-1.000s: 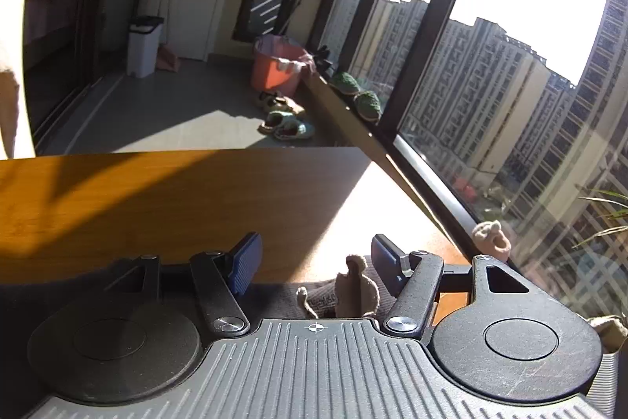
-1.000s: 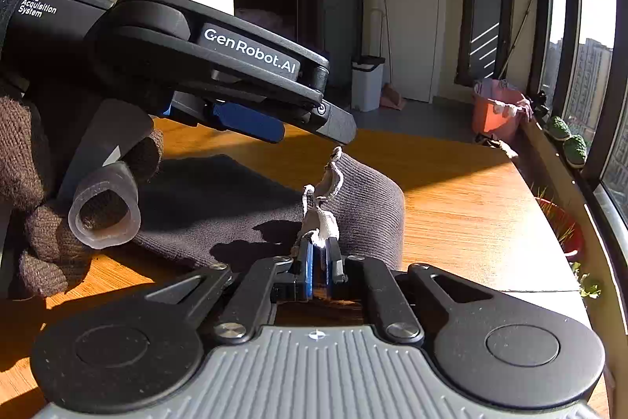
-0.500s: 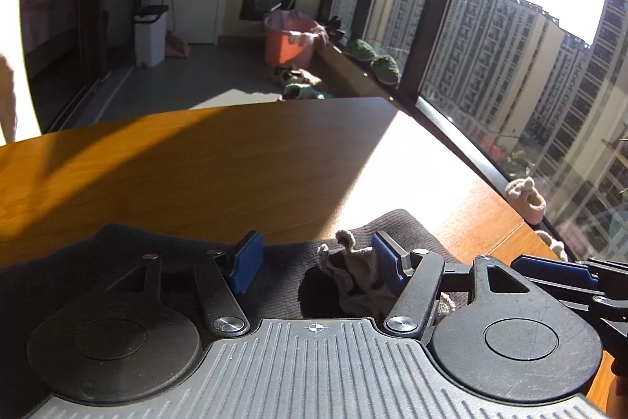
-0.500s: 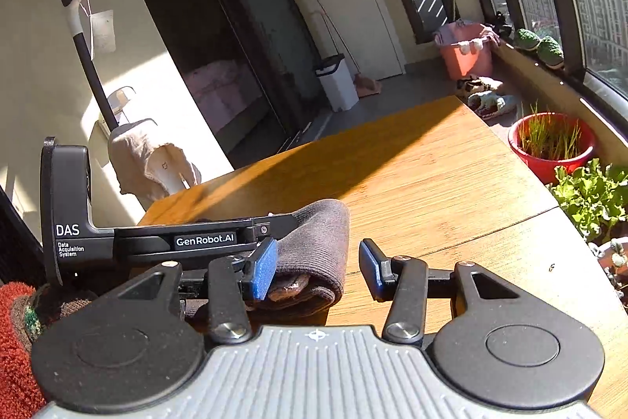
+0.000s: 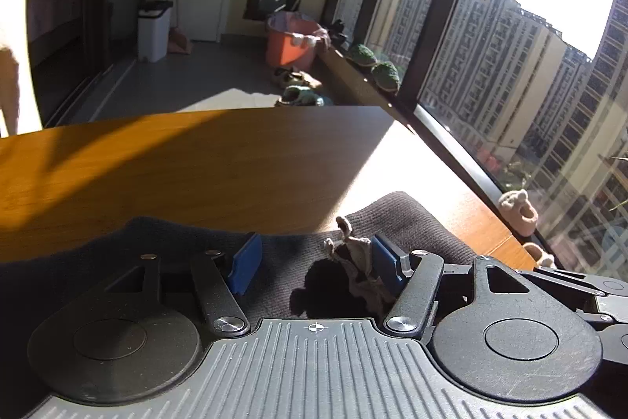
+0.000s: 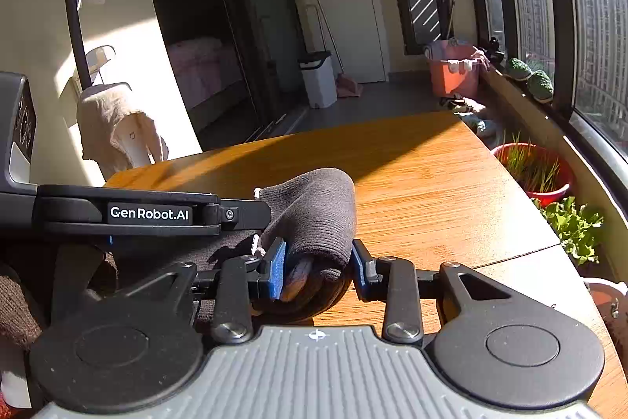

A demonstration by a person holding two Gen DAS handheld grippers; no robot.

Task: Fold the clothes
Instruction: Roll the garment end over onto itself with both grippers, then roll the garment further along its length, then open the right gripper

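Ahead of both grippers the table (image 6: 412, 179) lies bare to its far edge. The knit roll (image 6: 314, 218) fills the gap between the right gripper's (image 6: 318, 268) jaws; the left gripper (image 6: 149, 213) blocks its left side.

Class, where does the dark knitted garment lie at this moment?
The dark knitted garment lies on the wooden table, between the right gripper's open fingers, beside the left gripper.

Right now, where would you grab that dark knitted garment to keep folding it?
Probably the rolled, doubled-over edge of the garment, coming in level from the near side. That thick fold stands up off the table, and the right tool already straddles it, open.
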